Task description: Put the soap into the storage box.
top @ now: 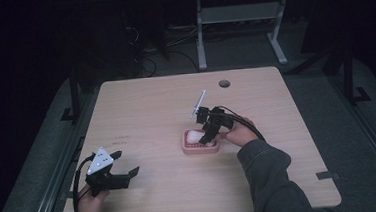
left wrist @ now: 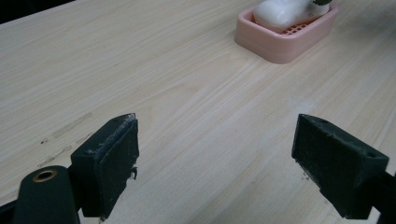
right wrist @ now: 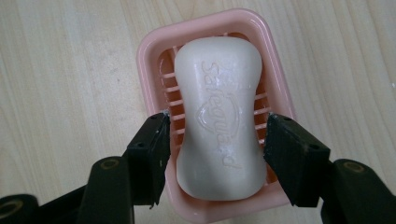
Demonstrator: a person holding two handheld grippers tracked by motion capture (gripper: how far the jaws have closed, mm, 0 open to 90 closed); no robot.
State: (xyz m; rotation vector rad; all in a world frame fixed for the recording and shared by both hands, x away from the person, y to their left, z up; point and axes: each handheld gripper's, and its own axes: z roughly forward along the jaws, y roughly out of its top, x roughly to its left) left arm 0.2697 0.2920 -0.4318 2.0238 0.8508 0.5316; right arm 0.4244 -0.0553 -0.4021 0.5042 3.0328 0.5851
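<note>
Nearest the high camera, at the table's [top: 152,198] front left corner, the left gripper [top: 128,164] rests low in the person's hand with its jaws spread wide and nothing between them. Farther in, just right of the middle, the right gripper [top: 209,140] tips steeply down over a pink soap dish [top: 199,149], where a pale bar of soap [top: 194,135] lies.

Seen from the left gripper view, two black pads [left wrist: 109,161] stand far apart above bare wood. The soap dish [left wrist: 280,44] sits well beyond them at the upper right, with the white soap [left wrist: 275,14] resting in it.

From the right gripper view, the soap [right wrist: 219,121] lies lengthwise in the slotted dish [right wrist: 149,56], its embossed face up. The jaws of the right gripper [right wrist: 215,154] are parted on either side of the bar's narrow waist, and a small gap seems to remain on each side, so nothing is clamped yet.

The bar looks firm and fairly light, but smooth and probably slick, so a hard squeeze on its rounded ends could shoot it out. Its pinched waist is the likely best hold, with the pads square to its flanks and moderate pressure. The dish looks light and could slide or lift with the bar if a pad catches its rim.
</note>
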